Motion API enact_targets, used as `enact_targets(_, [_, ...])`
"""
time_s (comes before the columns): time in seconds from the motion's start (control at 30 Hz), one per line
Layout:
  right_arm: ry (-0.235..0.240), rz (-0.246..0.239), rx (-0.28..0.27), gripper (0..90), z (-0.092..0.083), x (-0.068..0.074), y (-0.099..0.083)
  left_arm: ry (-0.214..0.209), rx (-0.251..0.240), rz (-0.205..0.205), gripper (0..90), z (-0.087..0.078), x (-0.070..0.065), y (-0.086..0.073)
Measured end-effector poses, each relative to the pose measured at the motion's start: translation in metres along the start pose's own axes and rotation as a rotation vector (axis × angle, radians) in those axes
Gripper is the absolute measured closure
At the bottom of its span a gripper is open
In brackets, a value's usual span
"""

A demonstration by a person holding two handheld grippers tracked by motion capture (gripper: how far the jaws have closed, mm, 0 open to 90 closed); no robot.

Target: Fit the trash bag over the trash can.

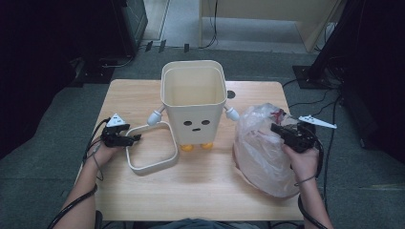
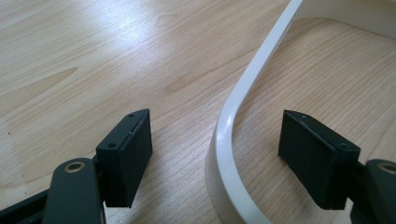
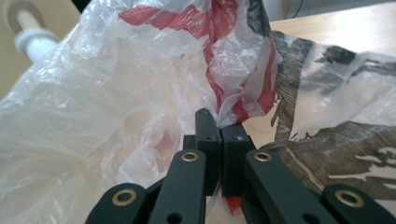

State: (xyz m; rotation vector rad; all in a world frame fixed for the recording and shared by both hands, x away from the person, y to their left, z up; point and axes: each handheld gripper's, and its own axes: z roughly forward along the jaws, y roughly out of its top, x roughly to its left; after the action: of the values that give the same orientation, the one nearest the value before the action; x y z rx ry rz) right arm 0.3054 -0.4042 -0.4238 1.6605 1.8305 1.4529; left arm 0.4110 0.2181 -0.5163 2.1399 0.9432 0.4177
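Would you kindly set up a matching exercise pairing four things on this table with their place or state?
Things:
1. bin
2. ring
3. bag
4. left gripper

Places or states:
A. pinched in the shut right gripper
B. flat on the table, left of the bin
C. open, jaws either side of the ring's edge
D. upright at the table's middle, face printed on its front

Pairs: 1-D, 2-B, 3-A, 4-C

on the table (image 1: 200, 191), a bin (image 1: 193, 102) stands at centre back. a loose ring frame (image 1: 152, 149) lies just before it to the left, flat on the tabletop. a plastic bag (image 1: 260, 148) sits right of the bin.
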Motion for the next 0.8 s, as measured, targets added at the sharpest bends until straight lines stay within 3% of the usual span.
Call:
enact_targets(0.1, [0.013,0.049,-0.007,90.0,-0.015,-0.006,0.006,0.000,0.000,0.000,26.1,0.000,0.000,0.000])
enact_targets(0.23, [0.036,0.066,-0.023,90.0,-0.033,-0.004,0.017,0.001,0.000,0.000,26.1,0.000,0.000,0.000])
enact_targets(0.47, [0.086,0.079,-0.025,90.0,-0.053,0.014,0.046,0.003,0.001,-0.001,26.1,0.000,0.000,0.000])
enact_targets(0.7, [0.121,0.121,0.024,90.0,-0.058,0.034,0.069,0.005,0.000,-0.003,26.0,0.000,-0.001,0.000])
enact_targets(0.8, [0.128,0.108,0.032,90.0,-0.060,0.043,0.078,0.005,0.000,-0.003,26.0,0.000,-0.001,0.000])
